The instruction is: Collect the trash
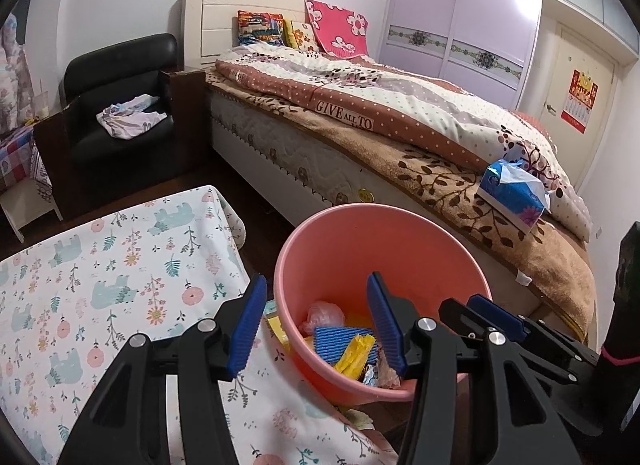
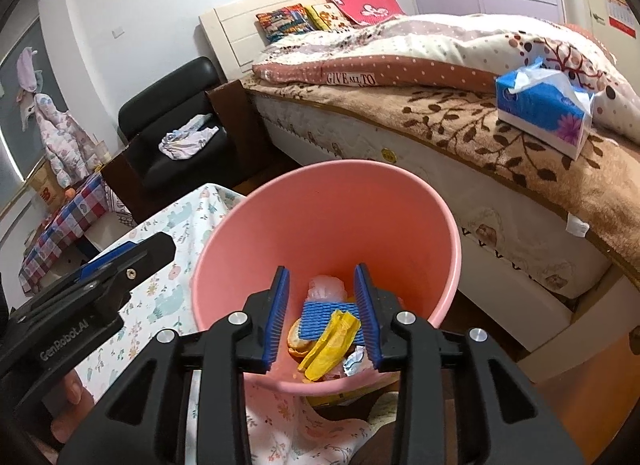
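A pink bin stands at the edge of the floral-cloth table. Inside lie a blue foam net, a yellow wrapper, clear plastic, foil and orange peel. My left gripper is open and straddles the bin's near-left rim: one finger is over the table, the other inside the bin, and neither pad touches the wall. My right gripper hovers over the bin's mouth, open part way, with nothing between its pads. Each gripper shows in the other's view: the right, the left.
A bed with quilts runs close behind the bin, and a blue tissue pack lies on its blanket. A black armchair with a cloth on it stands at the back left. A yellow packet lies beside the bin. A hand holds the left gripper.
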Tool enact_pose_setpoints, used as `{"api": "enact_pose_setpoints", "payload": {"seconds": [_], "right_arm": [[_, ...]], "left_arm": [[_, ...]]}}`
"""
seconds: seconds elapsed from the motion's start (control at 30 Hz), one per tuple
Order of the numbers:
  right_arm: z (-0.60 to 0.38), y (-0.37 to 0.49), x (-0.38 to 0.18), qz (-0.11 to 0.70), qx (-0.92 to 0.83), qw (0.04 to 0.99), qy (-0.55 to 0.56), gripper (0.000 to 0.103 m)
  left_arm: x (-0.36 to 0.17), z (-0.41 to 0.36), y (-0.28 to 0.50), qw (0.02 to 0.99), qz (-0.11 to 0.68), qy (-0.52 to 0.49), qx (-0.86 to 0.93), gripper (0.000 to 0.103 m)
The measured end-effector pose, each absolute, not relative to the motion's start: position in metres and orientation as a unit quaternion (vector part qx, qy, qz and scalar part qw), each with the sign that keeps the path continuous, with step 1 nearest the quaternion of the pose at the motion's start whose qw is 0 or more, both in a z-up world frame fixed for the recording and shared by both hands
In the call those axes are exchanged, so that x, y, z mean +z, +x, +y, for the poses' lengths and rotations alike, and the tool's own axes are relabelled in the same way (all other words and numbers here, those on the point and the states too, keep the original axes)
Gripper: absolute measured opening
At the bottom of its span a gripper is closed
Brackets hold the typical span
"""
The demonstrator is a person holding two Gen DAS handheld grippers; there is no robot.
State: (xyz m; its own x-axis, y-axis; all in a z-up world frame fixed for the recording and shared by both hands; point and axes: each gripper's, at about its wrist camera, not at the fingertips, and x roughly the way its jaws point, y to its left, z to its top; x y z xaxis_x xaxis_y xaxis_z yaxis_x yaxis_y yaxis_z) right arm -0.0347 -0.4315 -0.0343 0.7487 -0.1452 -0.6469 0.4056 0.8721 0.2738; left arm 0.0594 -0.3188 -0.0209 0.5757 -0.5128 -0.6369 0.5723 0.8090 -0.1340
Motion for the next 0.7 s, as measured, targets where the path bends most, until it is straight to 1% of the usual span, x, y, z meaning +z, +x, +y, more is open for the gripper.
{"api": "enact_pose_setpoints", "payload": {"seconds": [0.03, 0.07, 0.1, 0.43, 0.47, 0.5, 0.7], "right_arm": [[-0.429, -0.036, -0.032, 0.317, -0.15, 0.915, 0.2, 0.038], [-0.427, -0.038, -0.03, 0.313, -0.149, 0.917, 0.198, 0.044], [-0.425, -0.04, -0.028, 0.309, -0.149, 0.919, 0.196, 0.047], [-0.402, -0.05, -0.013, 0.293, -0.142, 0.929, 0.175, 0.048], [-0.4, -0.05, -0.013, 0.295, -0.14, 0.929, 0.176, 0.05], [-0.398, -0.051, -0.013, 0.296, -0.138, 0.929, 0.177, 0.056], [-0.388, -0.058, -0.008, 0.29, -0.14, 0.932, 0.167, 0.057]], "left_arm": [[-0.02, -0.316, 0.058, 0.887, 0.343, 0.042, -0.306, 0.051], [-0.018, -0.314, 0.057, 0.888, 0.341, 0.04, -0.305, 0.051], [-0.017, -0.312, 0.055, 0.889, 0.34, 0.039, -0.305, 0.051], [-0.005, -0.283, 0.043, 0.895, 0.331, 0.024, -0.298, 0.051], [-0.005, -0.28, 0.042, 0.896, 0.33, 0.024, -0.297, 0.051], [-0.004, -0.279, 0.041, 0.896, 0.329, 0.024, -0.296, 0.051], [0.0, -0.266, 0.031, 0.899, 0.32, 0.02, -0.297, 0.051]]}}
